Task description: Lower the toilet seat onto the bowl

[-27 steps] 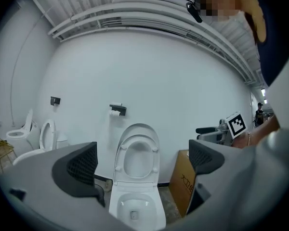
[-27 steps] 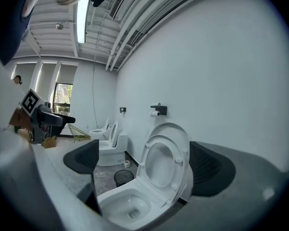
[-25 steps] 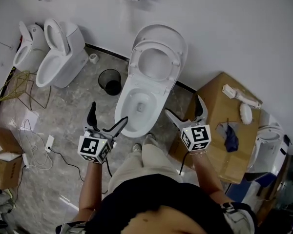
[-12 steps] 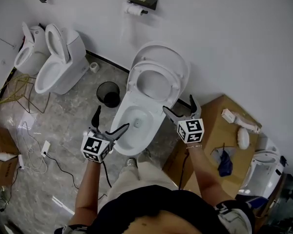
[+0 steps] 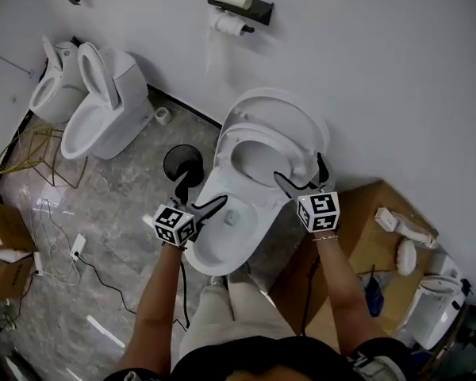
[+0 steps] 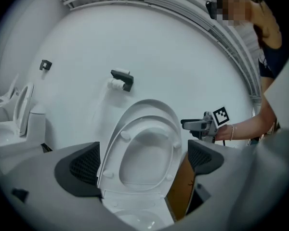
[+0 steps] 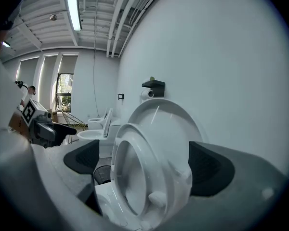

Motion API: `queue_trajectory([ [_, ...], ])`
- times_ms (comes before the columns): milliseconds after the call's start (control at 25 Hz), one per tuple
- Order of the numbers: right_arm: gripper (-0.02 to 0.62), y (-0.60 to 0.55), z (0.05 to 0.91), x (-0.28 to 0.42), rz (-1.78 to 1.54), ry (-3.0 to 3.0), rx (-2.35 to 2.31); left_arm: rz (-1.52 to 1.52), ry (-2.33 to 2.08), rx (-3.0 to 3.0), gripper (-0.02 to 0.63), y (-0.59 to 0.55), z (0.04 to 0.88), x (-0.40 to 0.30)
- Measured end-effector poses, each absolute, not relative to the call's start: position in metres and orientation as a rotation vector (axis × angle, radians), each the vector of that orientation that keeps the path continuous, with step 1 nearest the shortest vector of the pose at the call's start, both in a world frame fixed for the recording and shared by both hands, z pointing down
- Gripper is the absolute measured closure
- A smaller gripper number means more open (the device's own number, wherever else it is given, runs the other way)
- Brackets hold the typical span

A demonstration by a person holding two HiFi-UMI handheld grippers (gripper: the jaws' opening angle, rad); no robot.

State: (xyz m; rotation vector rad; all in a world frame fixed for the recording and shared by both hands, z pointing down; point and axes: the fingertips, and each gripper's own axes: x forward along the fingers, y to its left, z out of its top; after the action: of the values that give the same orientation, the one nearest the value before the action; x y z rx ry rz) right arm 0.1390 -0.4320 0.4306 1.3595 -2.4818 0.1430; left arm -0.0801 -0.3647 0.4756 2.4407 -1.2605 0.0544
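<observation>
While poised beside upright white plastic toilet seat [image 6: 144, 125], holds right tool [image 5: 300, 169] and left tool [image 5: 200, 190] apart, empty; next, probably: catch seat rim, tip toward white ceramic bowl [image 5: 198, 252].

Open air above the toilet bowl [image 5: 222, 244]; raised seat [image 6: 111, 152] and lid [image 6: 147, 109] wall off its back, a cardboard box [image 5: 381, 252] crowds its right side, a bin [image 5: 182, 161] its left

floor [image 5: 135, 182]: grey tile | on it: toilet [image 5: 222, 246]; black bin [image 5: 181, 160]; cardboard box [image 5: 373, 236]; power strip [image 5: 78, 246]
</observation>
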Motion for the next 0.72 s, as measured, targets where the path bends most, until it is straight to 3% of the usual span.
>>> queue_trajectory([
  [360,0.049,-0.462,0.47,0.136,0.192,-2.562,1.342,0.123,-1.249,2.422,0.035,-0.459,0.576,-0.089],
  [480,0.063,-0.467,0.478,0.136,0.179,-2.593,1.386,0.135,-1.23,2.492,0.085,-0.484,0.593,-0.082],
  [600,0.126,-0.469,0.48,0.143,0.153,-2.618,1.449,0.124,-1.24,2.503,0.23,-0.501,0.605,-0.081],
  [720,0.237,-0.471,0.478,0.154,0.139,-2.609,1.518,0.105,-1.249,2.492,0.235,-0.514,0.613,-0.082],
])
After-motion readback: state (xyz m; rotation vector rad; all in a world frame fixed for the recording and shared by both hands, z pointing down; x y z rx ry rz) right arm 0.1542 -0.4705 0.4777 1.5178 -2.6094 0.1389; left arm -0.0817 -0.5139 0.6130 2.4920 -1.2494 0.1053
